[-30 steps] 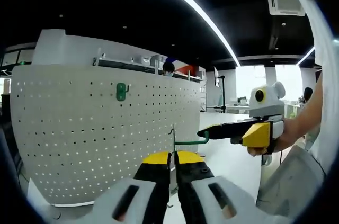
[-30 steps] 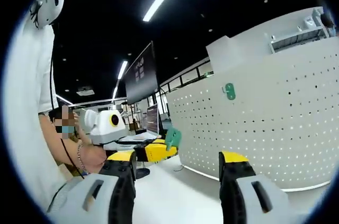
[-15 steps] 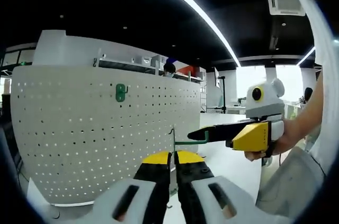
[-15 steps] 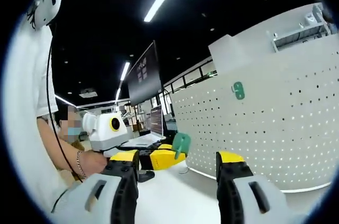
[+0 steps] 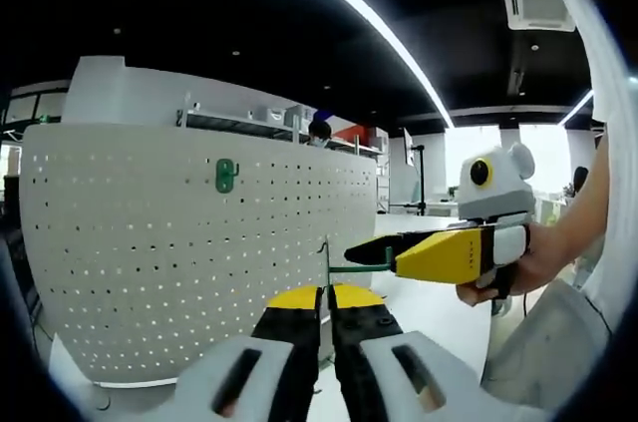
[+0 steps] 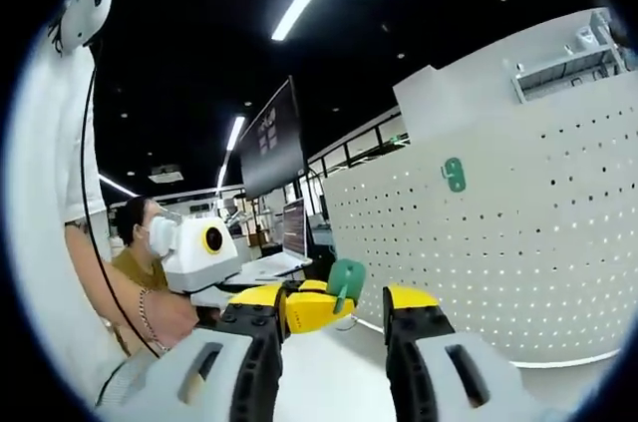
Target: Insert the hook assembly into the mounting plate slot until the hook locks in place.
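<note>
Left gripper view looks along the left gripper (image 5: 324, 292), whose yellow-tipped jaws are closed on the thin upright plate of a green hook assembly (image 5: 359, 266); its green rod runs off to the right. The right gripper (image 5: 371, 245) reaches in from the right, held in a person's hand (image 5: 528, 264), and its dark jaw tips sit at the rod's far end; whether they touch the rod cannot be told. Beyond stands a curved white pegboard (image 5: 150, 262), the mounting plate, on a white surface (image 5: 439, 312). A second green hook (image 5: 226, 175) is already fixed high on the board, well apart from the held one.

Right gripper view shows the right gripper (image 6: 332, 304) with its jaws parted by a narrow gap, nothing clamped between them. The green hook assembly (image 6: 345, 279) sits in the left gripper (image 6: 317, 304) just beyond that gap. The pegboard (image 6: 518, 242) rises on the right with the mounted hook (image 6: 454, 175); monitors (image 6: 267, 143) stand far behind.
</note>
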### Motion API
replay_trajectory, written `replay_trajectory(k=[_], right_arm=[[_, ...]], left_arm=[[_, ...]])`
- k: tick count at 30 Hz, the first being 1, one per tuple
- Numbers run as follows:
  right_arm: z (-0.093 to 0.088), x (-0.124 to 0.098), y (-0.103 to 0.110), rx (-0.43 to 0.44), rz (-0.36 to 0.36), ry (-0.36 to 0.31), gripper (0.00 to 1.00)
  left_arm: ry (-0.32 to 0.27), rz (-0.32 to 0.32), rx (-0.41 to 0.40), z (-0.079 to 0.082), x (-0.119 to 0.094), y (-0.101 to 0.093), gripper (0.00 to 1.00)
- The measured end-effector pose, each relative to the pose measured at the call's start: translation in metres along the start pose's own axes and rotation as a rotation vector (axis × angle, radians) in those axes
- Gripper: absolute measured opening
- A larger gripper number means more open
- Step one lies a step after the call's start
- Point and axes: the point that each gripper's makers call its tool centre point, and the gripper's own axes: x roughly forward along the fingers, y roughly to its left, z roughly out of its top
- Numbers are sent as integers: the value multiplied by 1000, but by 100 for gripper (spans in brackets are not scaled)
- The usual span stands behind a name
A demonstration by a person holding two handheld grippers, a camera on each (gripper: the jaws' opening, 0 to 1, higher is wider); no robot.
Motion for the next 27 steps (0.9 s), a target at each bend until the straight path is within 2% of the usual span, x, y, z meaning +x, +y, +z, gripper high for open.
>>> replay_trajectory(k=[7,10,21,27], right_arm=[[-3,3,-4,-6,-17,12,28],[-7,5,-9,-11,-40,35,21],[-5,8,-5,6,-47,27,8],[-5,8,-8,3,-68,29,4]], left_arm=[[7,0,10,-2,1,-4,2],[7,4,12,-2,2,-5,2],[5,24,13,-2,1,-6,2],[1,32,10,-1,0,-5,2]])
